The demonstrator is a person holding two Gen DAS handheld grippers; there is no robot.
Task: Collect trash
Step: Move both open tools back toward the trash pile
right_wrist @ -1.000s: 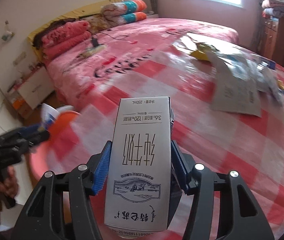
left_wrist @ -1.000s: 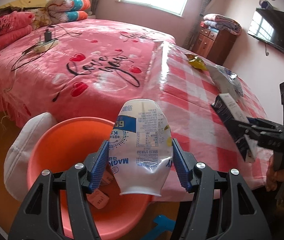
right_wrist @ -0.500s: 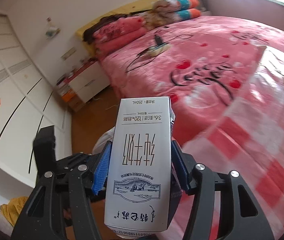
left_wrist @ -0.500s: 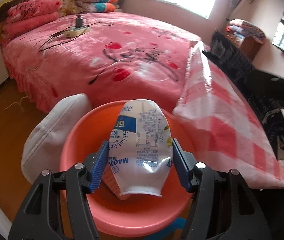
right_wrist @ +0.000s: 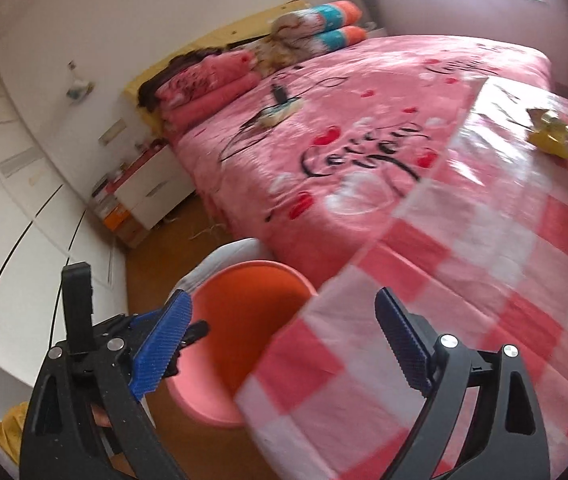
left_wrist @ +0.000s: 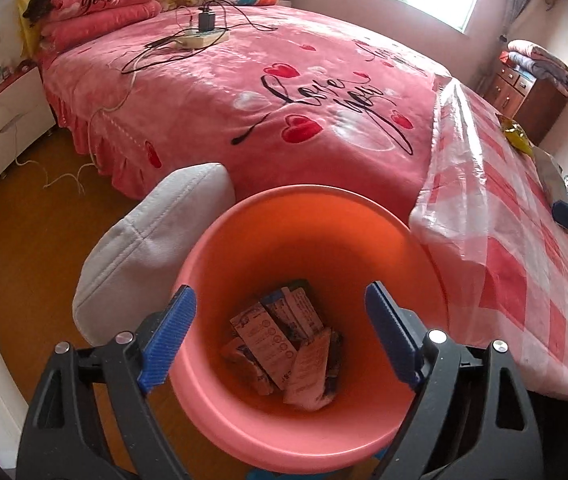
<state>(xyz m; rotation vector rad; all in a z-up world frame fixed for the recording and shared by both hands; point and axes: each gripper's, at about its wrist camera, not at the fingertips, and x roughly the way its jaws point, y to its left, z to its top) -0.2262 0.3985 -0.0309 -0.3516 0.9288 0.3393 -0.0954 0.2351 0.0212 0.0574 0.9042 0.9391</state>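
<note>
**Left wrist view: both claws opening over the bin, more trash on the table**

Left wrist view looks straight down into the orange bin [left_wrist: 308, 240], where crumpled cartons and wrappers [left_wrist: 284, 344] lie in a loose heap at the bottom. The left claw [left_wrist: 279, 336] hangs over the bin mouth with its jaws opening and nothing between them. The right claw [right_wrist: 284, 344] sits at the table edge, jaws also opening and bare, with the bin [right_wrist: 243, 304] just beyond it in the right wrist view.

What remains to collect is a yellow wrapper [right_wrist: 552, 136] lying well up the table [right_wrist: 464, 280], with a greyish packet [left_wrist: 552, 172] near it, only partly seen. Both look light, thin and crushable; my guess is that a pinch across a raised fold would hold better than a flat edge, since the glossy plastic table cover could let them slide.

Around the bin, a white cushion [left_wrist: 151, 248] leans against its rim on one side, and the table corner overhangs the other. The pink bed [left_wrist: 263, 100] behind carries a power strip [left_wrist: 203, 38] and cables, none of it in the way.
</note>
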